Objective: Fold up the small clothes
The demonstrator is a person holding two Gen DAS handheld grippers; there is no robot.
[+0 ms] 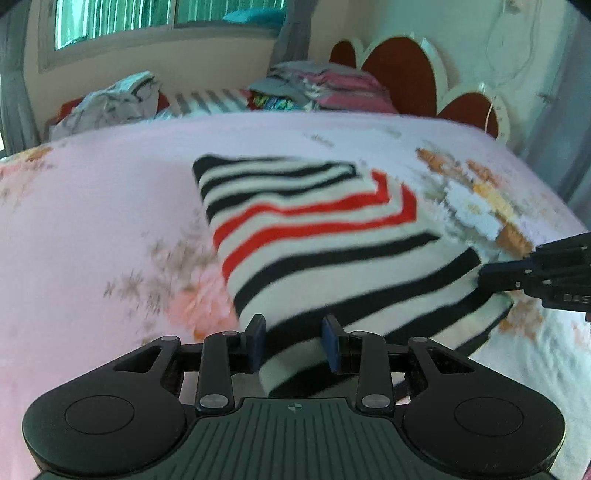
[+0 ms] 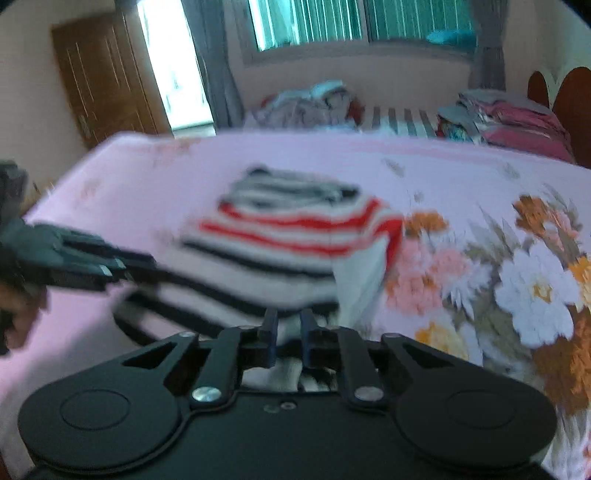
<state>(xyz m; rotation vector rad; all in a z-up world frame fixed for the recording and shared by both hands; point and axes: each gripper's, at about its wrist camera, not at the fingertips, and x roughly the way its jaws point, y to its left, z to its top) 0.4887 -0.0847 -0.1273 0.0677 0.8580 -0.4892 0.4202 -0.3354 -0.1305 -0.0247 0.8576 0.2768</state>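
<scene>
A bedroom: a bed (image 1: 92,229) under a pink flowered sheet fills both views, with a barred window (image 1: 166,14) behind it, a brown door (image 2: 99,77) at the far left of the right wrist view and a scalloped red headboard (image 1: 402,74) at the right. Loose grey clothes (image 1: 110,103) lie heaped at the far edge, and beside them a folded stack (image 1: 325,88) sits against the headboard.

The striped sweater (image 1: 314,229), black, white and red, lies mid-bed, partly folded. The left gripper (image 1: 293,341) tilts down at its near hem, jaws narrowed with a fold of the knit between the blue pads. A dark-gloved hand (image 2: 29,251) carries it, cut off at the frame's edge. The right gripper (image 2: 288,332) tilts down likewise at the sweater's other near corner, jaws drawn almost together on the cloth. Both views are blurred; the sweater's far folds and the flower print are smeared.
</scene>
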